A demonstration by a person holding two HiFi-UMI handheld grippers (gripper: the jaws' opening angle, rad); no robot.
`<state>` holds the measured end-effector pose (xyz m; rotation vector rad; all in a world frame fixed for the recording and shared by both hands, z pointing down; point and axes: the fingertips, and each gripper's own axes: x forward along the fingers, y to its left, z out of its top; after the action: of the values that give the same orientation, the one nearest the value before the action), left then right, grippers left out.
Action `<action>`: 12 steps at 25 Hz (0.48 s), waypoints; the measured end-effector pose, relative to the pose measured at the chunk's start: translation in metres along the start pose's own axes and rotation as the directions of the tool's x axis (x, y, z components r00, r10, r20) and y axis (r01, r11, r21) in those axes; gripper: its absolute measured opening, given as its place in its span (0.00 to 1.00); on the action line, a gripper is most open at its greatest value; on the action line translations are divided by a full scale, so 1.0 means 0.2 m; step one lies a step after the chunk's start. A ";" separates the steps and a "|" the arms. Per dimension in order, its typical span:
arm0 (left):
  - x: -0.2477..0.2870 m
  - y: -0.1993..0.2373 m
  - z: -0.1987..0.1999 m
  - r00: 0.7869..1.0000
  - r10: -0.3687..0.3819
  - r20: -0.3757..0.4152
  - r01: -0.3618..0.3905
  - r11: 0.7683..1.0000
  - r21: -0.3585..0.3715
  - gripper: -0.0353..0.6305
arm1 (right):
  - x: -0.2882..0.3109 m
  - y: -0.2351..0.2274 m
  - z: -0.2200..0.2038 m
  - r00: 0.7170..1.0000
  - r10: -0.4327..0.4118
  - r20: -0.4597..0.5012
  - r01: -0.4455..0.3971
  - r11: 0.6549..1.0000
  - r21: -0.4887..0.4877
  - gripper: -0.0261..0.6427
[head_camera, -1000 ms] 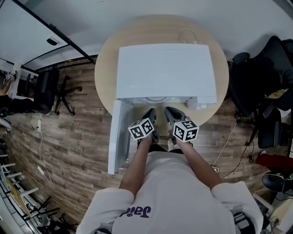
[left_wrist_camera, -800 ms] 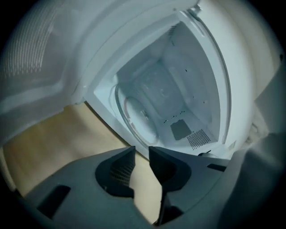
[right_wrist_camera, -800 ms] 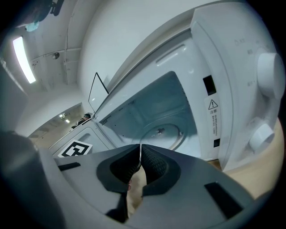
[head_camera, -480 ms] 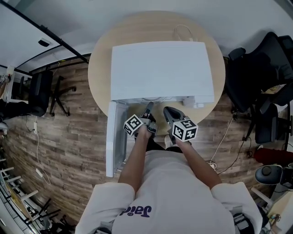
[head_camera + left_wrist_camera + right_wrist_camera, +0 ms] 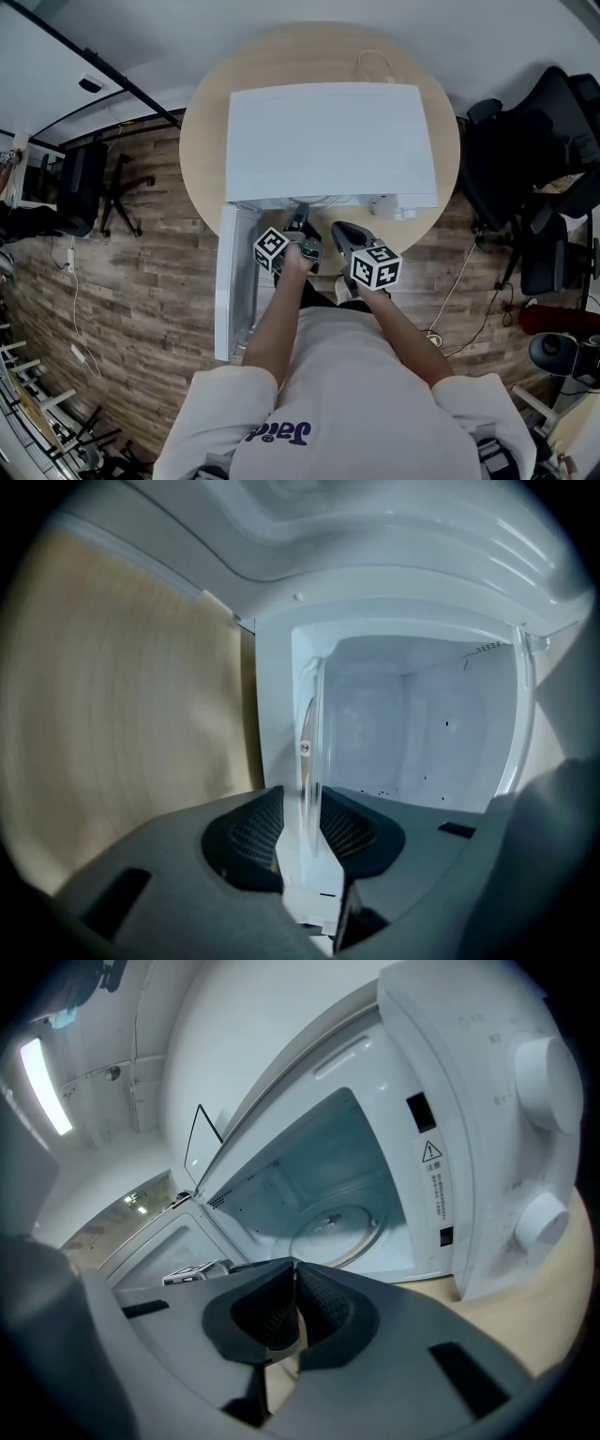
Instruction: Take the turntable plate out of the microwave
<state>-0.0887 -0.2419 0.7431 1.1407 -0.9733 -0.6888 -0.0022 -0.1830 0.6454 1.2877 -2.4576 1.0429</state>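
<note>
Closing: left tongs, plate rim edge-on between the jaws, plate inside open microwave at 12 o'clock. Pressed together, empty: right tongs, at 3 o'clock of left tongs.

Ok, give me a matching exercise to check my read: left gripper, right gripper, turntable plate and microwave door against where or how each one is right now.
1. left gripper
2. right gripper
3. turntable plate
4. microwave door

A. swung open
B. jaws together, nothing between them
C. lying inside the microwave
D. plate's rim between its jaws

Pairs: 1-D, 2-B, 3-C, 4-A. The left gripper's jaws are closing around the rim, and the pads are not pressing on it yet.
</note>
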 end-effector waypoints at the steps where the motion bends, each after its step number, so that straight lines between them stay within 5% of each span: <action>1: 0.00 0.00 0.00 1.000 -0.001 0.001 0.001 1.000 0.000 0.23 | -0.01 -0.01 0.00 1.000 -0.002 0.002 0.002 1.000 0.005 0.07; 12: -0.05 -0.02 -0.04 1.000 -0.012 -0.002 0.012 1.000 0.019 0.12 | -0.04 -0.08 -0.03 1.000 -0.009 0.014 0.008 0.994 0.105 0.07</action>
<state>-0.0853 -0.2303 0.7360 1.1651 -0.9737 -0.6895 0.0135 -0.1789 0.6544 1.3398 -2.4351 1.1787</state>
